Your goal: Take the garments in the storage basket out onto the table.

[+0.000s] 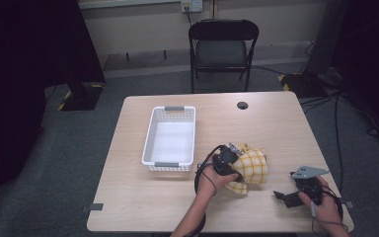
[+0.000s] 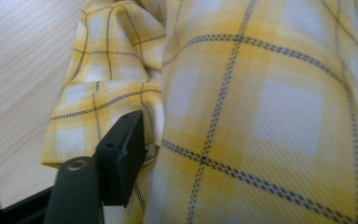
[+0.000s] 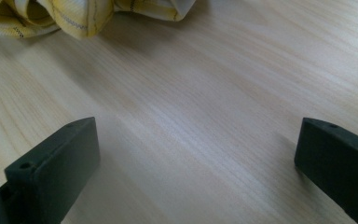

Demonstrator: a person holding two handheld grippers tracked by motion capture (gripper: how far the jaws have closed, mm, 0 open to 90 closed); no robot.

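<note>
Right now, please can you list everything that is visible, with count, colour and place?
cloth: one, yellow checked with dark lines, crumpled on the table's right half
basket: one, white, on the table, left of the cloth
table: one, light wood
chair: one, black, behind the table
left claw: one, black, against the cloth, grip unclear
right claw: one, black, jaws wide apart over bare table, right of the cloth

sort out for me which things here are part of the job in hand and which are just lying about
Part of the job:
- yellow checked cloth, bunched on the table
- left gripper, at the cloth, folds against its one visible jaw
- right gripper, jaws open over bare table beside the cloth
- white basket, possibly; empty, left of the cloth

Just lying about:
- black folding chair behind the table
- floor cables
</note>
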